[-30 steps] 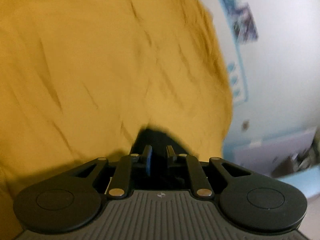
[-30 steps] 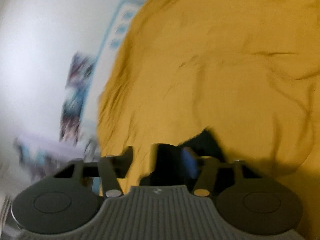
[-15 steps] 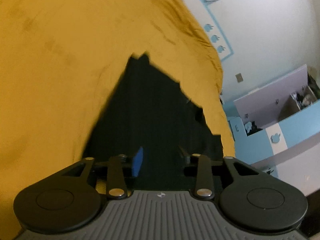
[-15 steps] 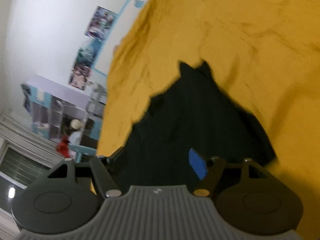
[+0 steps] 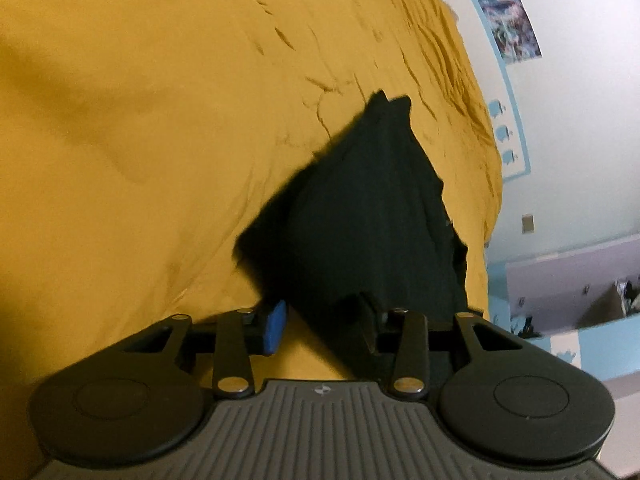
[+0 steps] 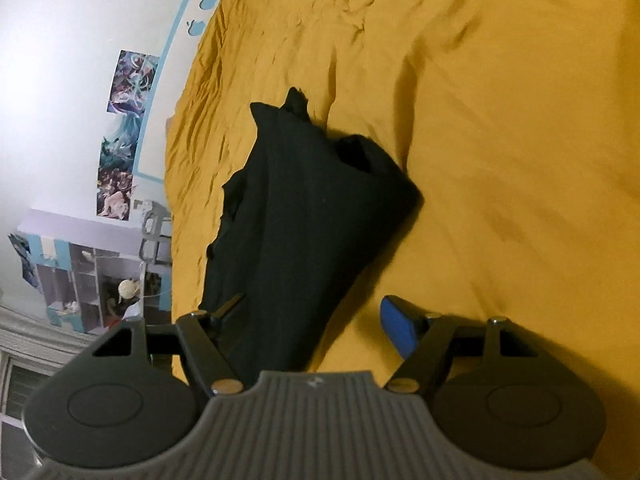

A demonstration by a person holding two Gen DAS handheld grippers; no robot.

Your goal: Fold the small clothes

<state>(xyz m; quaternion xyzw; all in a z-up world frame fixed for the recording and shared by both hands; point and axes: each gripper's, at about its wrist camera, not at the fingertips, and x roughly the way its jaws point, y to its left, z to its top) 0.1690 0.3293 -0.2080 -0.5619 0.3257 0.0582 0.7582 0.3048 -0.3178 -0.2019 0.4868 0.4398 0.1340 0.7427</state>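
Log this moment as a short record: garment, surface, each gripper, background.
garment: black cloth, rumpled, lying on the bed
surface: mustard-yellow bedsheet, wrinkled
left gripper: open, cloth edge between its fingers and over the right finger
right gripper: open, cloth edge by its left finger
fold state: not neatly folded
background: white wall with posters, shelves below

A mustard-yellow bed sheet point(image 6: 500, 128), creased, fills most of both views. Behind it rises a white wall point(image 5: 580, 92) with posters point(image 6: 128, 84), a light-blue border strip and lavender-and-blue shelving point(image 6: 80, 272). A window point(image 6: 16, 392) shows at lower left.
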